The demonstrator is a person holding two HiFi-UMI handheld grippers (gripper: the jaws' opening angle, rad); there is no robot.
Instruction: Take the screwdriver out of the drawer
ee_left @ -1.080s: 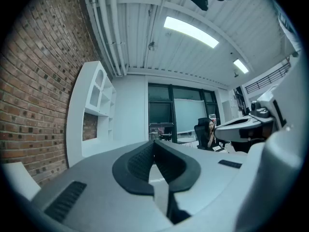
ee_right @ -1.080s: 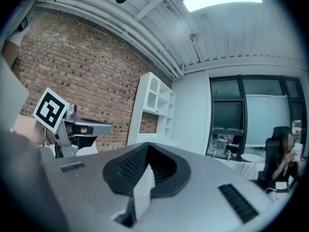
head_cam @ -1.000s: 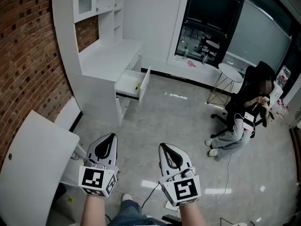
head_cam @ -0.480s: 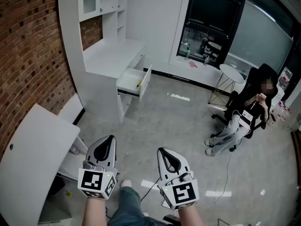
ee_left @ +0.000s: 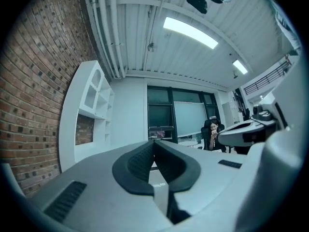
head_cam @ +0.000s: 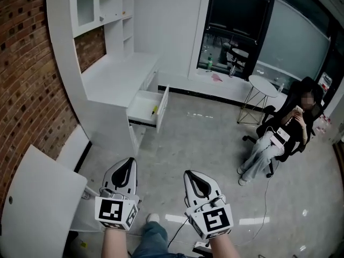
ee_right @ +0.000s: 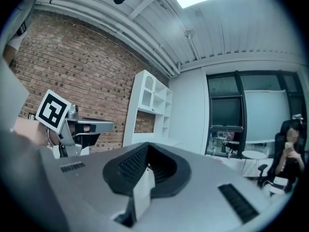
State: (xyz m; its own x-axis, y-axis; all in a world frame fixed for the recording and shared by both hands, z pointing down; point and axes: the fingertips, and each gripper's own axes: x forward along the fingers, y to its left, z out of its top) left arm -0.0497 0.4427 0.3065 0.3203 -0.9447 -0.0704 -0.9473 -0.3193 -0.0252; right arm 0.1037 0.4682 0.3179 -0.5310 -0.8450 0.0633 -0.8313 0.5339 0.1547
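Screwdriver — in open drawer beneath desk

Screwdriver: in the open drawer, which projects from the table at left. Seated person: far right, side table behind.

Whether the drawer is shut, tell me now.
No, the drawer stands pulled out of the desk, with the screwdriver lying inside it.
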